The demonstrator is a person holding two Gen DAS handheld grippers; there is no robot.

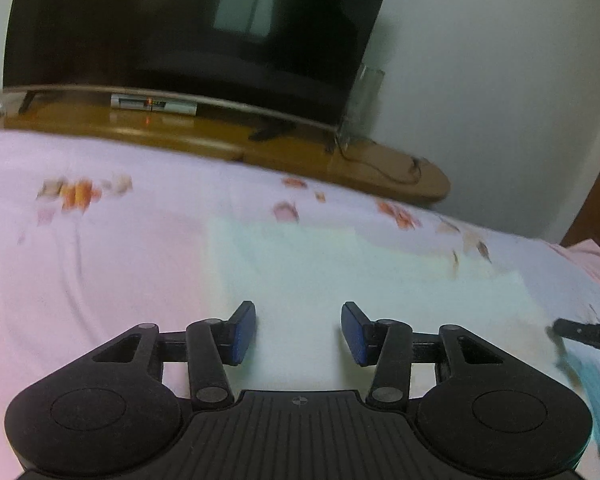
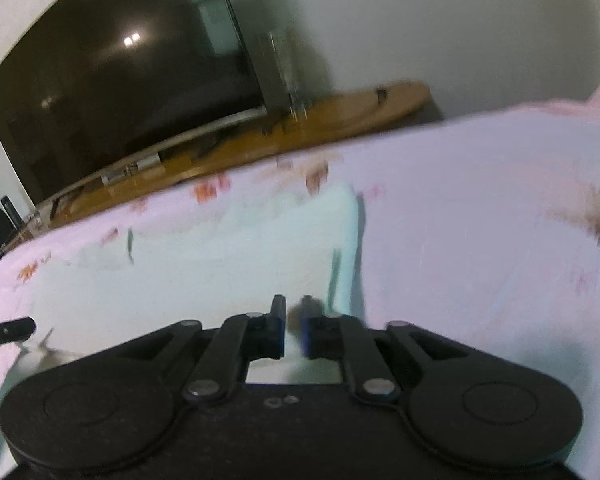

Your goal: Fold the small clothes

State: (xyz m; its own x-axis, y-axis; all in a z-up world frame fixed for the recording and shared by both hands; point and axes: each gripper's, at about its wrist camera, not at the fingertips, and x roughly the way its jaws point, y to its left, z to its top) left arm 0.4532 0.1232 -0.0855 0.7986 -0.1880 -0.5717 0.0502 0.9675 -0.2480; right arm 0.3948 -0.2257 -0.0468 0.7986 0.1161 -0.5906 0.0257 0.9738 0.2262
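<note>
A pale mint-green garment (image 1: 340,264) lies flat on a pink floral bedsheet (image 1: 80,260). My left gripper (image 1: 299,330) hovers over the garment's near part, open, with nothing between its blue pads. In the right wrist view the garment (image 2: 240,248) spreads ahead and to the left, and a darker teal edge of it rises toward my right gripper (image 2: 294,326). That gripper's jaws stand almost together and appear to pinch this edge. One of the right gripper's fingers (image 1: 580,330) shows at the far right with teal cloth hanging under it. A left gripper finger (image 2: 12,328) pokes in from the left.
Beyond the bed's far edge a wooden TV stand (image 1: 300,152) carries a large dark television (image 1: 180,32) and a clear glass object (image 1: 364,96). A white wall lies to the right. The bedsheet (image 2: 480,240) extends to the right of the garment.
</note>
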